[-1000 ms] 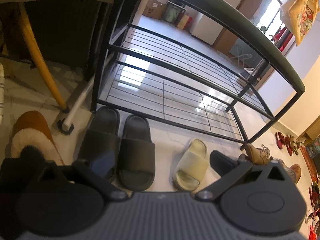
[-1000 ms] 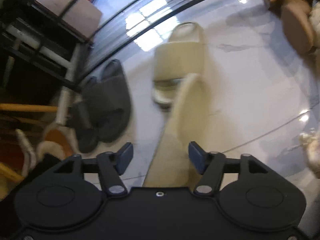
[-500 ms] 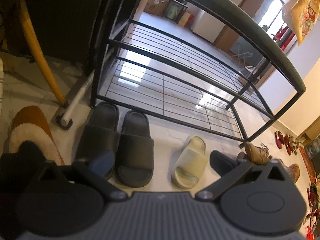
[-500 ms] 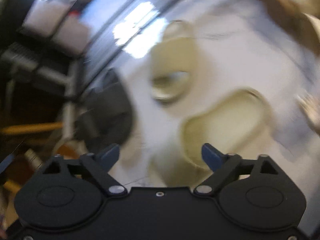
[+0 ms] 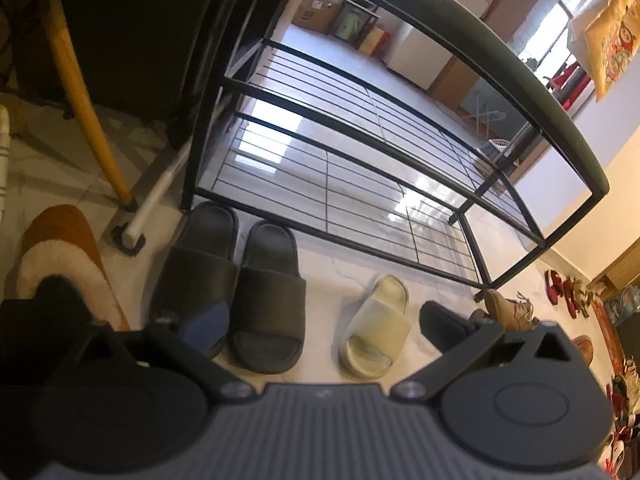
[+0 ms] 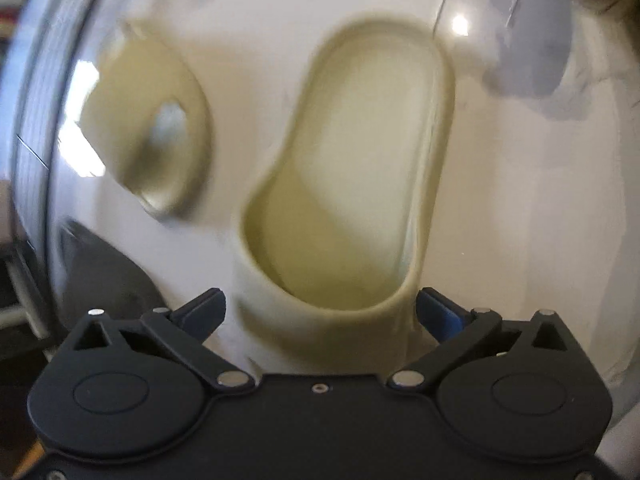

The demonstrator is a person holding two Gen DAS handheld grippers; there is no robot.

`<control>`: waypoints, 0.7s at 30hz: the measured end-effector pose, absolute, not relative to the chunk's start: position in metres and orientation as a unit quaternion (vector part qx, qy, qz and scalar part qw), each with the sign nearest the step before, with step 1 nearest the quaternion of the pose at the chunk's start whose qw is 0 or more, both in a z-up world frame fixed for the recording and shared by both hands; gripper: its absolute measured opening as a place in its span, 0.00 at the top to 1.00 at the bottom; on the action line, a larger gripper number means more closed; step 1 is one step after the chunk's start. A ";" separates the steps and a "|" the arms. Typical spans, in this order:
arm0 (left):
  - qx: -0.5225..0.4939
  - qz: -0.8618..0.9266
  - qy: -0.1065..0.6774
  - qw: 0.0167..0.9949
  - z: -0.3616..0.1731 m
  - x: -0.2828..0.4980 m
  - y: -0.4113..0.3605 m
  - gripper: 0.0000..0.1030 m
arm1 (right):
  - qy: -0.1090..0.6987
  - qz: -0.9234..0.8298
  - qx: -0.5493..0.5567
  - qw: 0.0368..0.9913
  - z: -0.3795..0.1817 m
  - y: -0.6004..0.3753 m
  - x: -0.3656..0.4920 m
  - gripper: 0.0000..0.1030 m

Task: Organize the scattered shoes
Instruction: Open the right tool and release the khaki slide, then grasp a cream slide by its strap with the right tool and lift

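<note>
In the left wrist view a pair of dark grey slides [image 5: 240, 284] lies side by side before the black shoe rack [image 5: 360, 184], and one cream slide [image 5: 378, 324] lies to their right. My left gripper [image 5: 320, 328] is open and empty above them. In the right wrist view a second cream slide [image 6: 360, 168] lies on the floor with its heel end between my right gripper's [image 6: 320, 308] spread fingers. The jaws are open and the fingers flank the heel. The first cream slide [image 6: 152, 120] lies to its left, blurred.
A brown fur-lined slipper [image 5: 60, 256] lies at the left by a yellow chair leg [image 5: 88, 112]. A tan lace-up shoe [image 5: 512, 308] and red shoes [image 5: 564, 288] lie at the right near the wall. A grey blurred shape [image 6: 528, 48] lies at the right wrist view's upper right.
My right gripper opened wide and let go of the second cream slide, which now lies flat beside the first. My left gripper drew back a little from the rack.
</note>
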State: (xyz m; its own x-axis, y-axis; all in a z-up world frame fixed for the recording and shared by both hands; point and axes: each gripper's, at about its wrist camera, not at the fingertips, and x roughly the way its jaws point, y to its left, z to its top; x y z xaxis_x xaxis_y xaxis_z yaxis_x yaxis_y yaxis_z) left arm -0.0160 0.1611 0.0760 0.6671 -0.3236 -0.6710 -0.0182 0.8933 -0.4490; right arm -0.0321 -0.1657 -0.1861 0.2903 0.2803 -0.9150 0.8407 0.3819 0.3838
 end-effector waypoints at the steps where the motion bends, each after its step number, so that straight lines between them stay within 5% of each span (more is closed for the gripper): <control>1: -0.215 -0.088 0.400 0.887 0.076 -0.016 0.161 0.01 | 0.552 -0.219 0.487 0.640 -0.182 -0.166 -0.032 0.05; 9: -0.227 -0.089 0.408 0.880 0.072 -0.015 0.162 0.01 | 0.553 -0.142 0.387 0.724 -0.144 -0.185 -0.040 0.07; 15: -0.235 -0.090 0.406 0.878 0.073 -0.014 0.162 0.01 | 0.514 -0.046 0.204 0.832 -0.086 -0.166 -0.015 0.09; 21: -0.249 -0.078 0.408 0.875 0.071 -0.013 0.169 0.01 | 0.530 0.035 0.143 0.835 -0.050 -0.141 0.045 0.09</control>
